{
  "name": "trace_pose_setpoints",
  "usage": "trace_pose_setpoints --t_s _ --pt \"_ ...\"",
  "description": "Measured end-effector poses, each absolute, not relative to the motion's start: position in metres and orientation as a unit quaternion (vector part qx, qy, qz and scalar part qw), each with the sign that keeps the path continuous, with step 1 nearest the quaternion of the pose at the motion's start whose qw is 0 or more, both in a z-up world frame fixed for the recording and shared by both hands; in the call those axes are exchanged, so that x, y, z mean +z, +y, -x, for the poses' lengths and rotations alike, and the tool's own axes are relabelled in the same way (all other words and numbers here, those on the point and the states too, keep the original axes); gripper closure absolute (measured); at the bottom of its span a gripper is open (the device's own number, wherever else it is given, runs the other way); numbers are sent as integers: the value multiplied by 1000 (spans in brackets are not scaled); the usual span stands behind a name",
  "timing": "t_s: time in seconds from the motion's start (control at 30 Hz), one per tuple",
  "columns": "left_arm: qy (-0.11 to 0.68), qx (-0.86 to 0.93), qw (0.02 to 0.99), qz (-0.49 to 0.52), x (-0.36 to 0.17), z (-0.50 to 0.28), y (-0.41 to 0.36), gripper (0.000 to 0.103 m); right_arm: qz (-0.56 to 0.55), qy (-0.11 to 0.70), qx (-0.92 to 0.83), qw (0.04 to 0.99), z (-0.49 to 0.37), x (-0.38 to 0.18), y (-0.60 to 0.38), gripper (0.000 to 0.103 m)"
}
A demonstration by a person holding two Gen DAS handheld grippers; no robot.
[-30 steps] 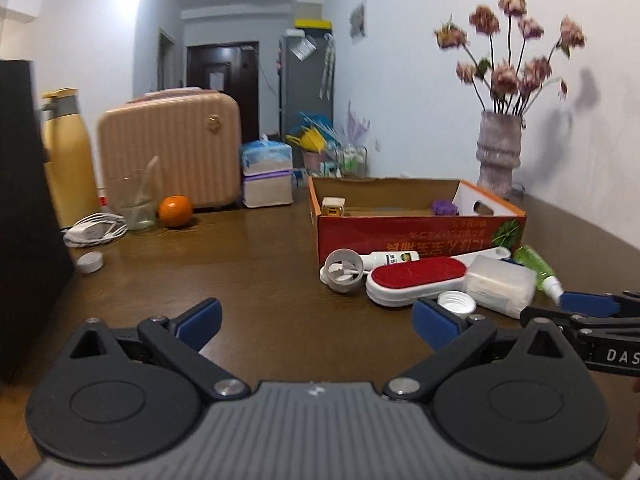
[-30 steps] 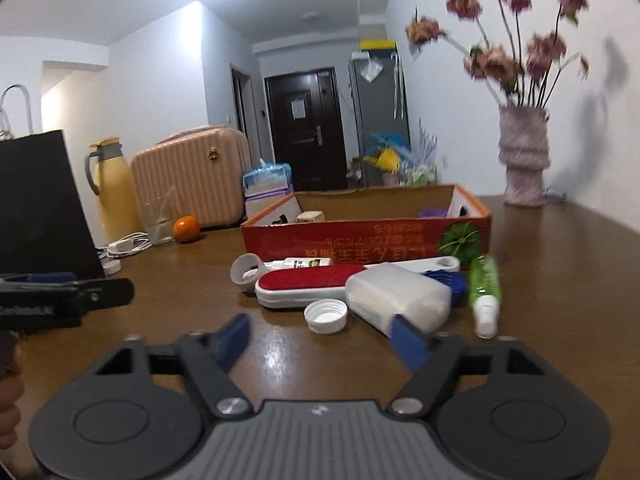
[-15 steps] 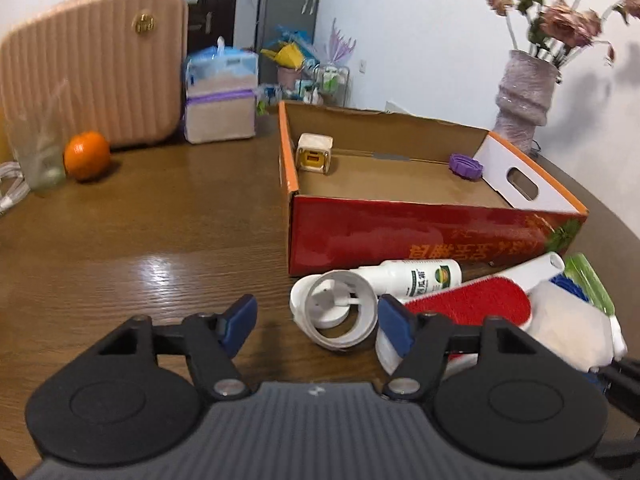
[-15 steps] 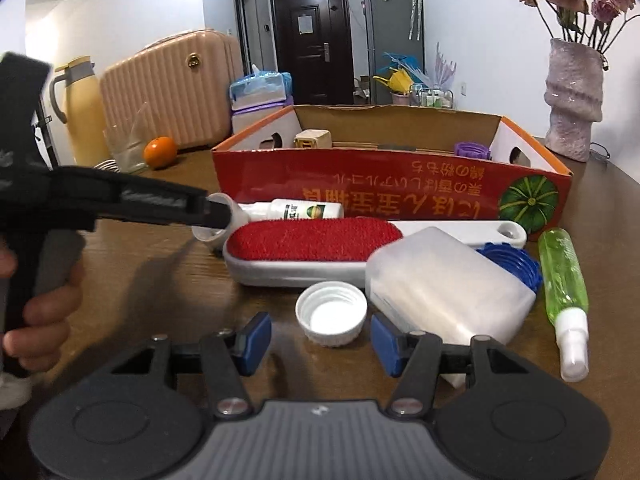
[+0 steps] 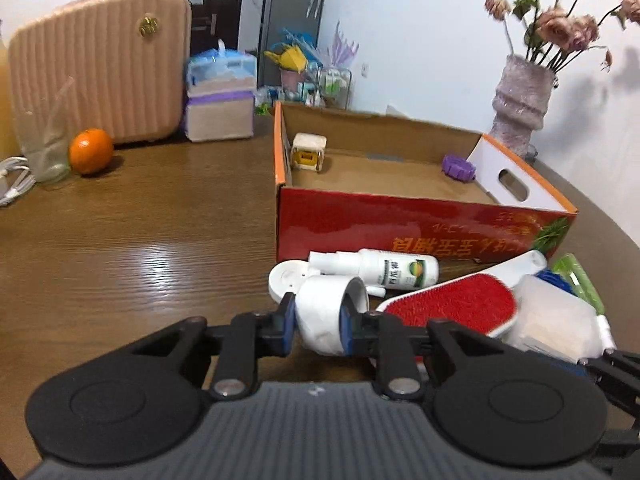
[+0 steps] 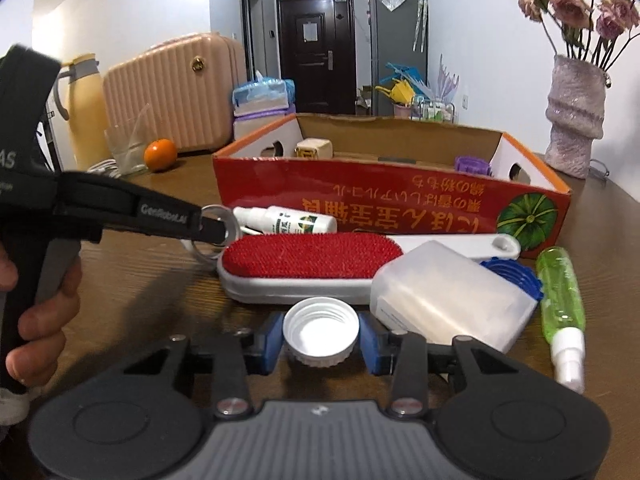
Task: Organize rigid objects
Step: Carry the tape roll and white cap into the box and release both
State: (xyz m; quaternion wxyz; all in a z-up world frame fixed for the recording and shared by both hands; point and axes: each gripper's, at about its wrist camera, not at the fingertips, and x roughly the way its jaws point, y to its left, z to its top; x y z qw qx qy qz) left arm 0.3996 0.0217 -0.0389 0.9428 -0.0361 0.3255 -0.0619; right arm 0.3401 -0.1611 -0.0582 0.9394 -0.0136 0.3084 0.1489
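Observation:
My left gripper [image 5: 318, 324] is shut on a white round cup-like piece [image 5: 324, 308], tipped on its side in front of the red cardboard box [image 5: 400, 220]. The right wrist view shows that gripper [image 6: 216, 228] reaching in from the left. My right gripper [image 6: 320, 338] is closing, and its blue pads sit against both sides of a white bottle cap [image 6: 320, 328] on the table. Beyond lie a red lint brush [image 6: 312, 254], a white spray bottle [image 5: 392, 268], a translucent case [image 6: 448, 300], a blue lid [image 6: 516, 276] and a green spray bottle [image 6: 560, 292]. A cream cube [image 5: 308, 152] and a purple cap [image 5: 458, 166] lie inside the box.
A pink suitcase [image 5: 100, 64], an orange [image 5: 90, 150], a glass [image 5: 46, 152] and stacked tissue packs [image 5: 220, 96] stand at the back left. A vase of flowers [image 5: 520, 108] stands behind the box on the right. A hand [image 6: 36, 312] holds the left gripper's handle.
Both grippers moved forward to the pile in front of the box. The left jaws went from wide open to shut on the white round piece, tipping it. The right jaws narrowed around the bottle cap.

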Motion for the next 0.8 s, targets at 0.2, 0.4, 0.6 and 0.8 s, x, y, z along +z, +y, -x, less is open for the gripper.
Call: trace_pose_setpoints --t_s 0.2,0.4,0.6,0.8 --pt "222 -55 973 4 1 -303 8 81 24 249 149 957 -287 -26 -175 64" --pt "107 -2 994 -33 23 -196 -13 81 24 158 141 977 -209 3 -190 64" --pt "46 15 998 -39 23 -109 -32 81 -13 91 131 987 -137 6 -208 64" --pt "38 6 998 -43 21 -70 -37 81 -22 52 113 992 -98 14 -218 64"
